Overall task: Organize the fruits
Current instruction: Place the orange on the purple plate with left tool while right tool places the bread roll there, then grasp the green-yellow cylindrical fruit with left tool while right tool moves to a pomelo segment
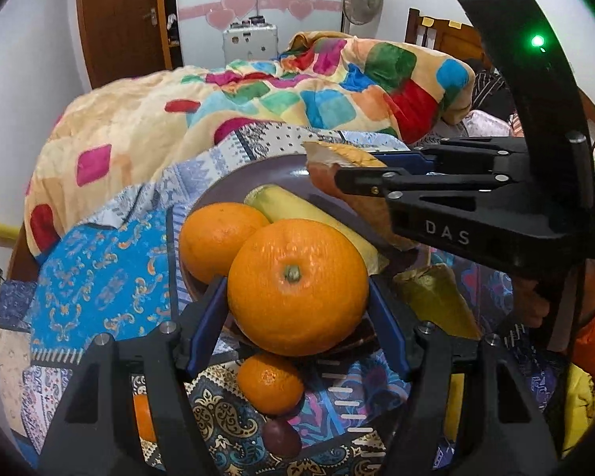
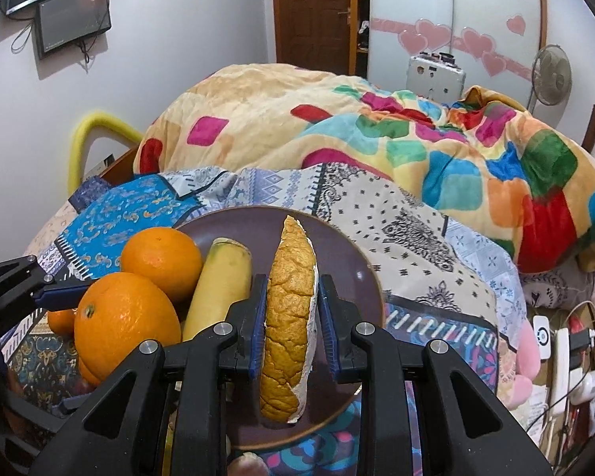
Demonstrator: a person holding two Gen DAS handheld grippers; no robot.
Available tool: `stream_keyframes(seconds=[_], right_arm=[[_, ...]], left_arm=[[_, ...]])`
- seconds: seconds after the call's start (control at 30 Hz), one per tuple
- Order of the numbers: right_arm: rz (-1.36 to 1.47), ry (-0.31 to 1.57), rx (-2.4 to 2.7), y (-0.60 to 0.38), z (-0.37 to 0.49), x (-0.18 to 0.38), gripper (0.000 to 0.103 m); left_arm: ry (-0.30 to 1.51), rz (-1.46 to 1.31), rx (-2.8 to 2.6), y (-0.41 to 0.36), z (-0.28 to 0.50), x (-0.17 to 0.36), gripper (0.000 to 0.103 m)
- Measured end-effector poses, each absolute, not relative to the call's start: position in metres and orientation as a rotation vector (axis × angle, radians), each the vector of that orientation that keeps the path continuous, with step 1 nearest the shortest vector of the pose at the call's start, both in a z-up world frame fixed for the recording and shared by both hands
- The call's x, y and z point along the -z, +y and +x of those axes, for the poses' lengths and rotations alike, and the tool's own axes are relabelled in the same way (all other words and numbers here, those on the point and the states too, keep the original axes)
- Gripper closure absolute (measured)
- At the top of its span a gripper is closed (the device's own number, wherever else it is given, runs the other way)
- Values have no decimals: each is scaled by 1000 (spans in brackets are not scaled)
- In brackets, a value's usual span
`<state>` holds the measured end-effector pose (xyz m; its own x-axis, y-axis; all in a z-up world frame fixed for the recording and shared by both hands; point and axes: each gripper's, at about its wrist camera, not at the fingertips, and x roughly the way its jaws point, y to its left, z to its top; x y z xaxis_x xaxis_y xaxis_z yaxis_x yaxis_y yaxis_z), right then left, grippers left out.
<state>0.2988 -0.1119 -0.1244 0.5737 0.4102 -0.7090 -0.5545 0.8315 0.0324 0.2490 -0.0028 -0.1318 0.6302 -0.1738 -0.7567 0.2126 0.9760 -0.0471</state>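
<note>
The left gripper [image 1: 297, 301] clamps a large round orange [image 1: 297, 281]; at 2 o'clock, the right gripper [image 2: 291, 317] pinches a yellow-brown peel wedge [image 2: 291, 309] over the purple round plate [image 2: 349, 254].

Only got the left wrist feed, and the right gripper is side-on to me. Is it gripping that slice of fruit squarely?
Observer: Yes. The right gripper is shut on the slice, one pad on each flat side and the rind edge facing the camera.
Operator: Is there room on the plate under it?
Observer: The plate is bare to the right of the banana, and the slice hangs over that part.
Operator: Anything off to its right?
Observer: A power strip and cables, beside the bed.
</note>
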Motion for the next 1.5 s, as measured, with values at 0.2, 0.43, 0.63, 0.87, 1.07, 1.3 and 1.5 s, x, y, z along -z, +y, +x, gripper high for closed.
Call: stream_keyframes(seconds=[0.2, 0.43, 0.63, 0.87, 1.07, 1.3, 1.5], right_arm=[[-220, 770, -583, -109, 294, 124, 79], [-241, 695, -565, -118, 270, 103, 72], [-225, 676, -562, -133, 250, 89, 71], [-212, 657, -560, -149, 215, 81, 63], [-224, 651, -546, -163, 188, 87, 59], [-193, 712, -544, -184, 175, 109, 58], [-171, 753, -532, -200, 171, 123, 58]], left_arm=[[872, 33, 223, -1, 249, 131, 34], [832, 10, 199, 3, 237, 116, 33], [780, 19, 177, 3, 217, 91, 29], [766, 15, 162, -2, 192, 79, 26], [771, -8, 148, -11, 179, 83, 20], [808, 20, 166, -40, 167, 101, 20], [827, 49, 152, -59, 170, 117, 23]])
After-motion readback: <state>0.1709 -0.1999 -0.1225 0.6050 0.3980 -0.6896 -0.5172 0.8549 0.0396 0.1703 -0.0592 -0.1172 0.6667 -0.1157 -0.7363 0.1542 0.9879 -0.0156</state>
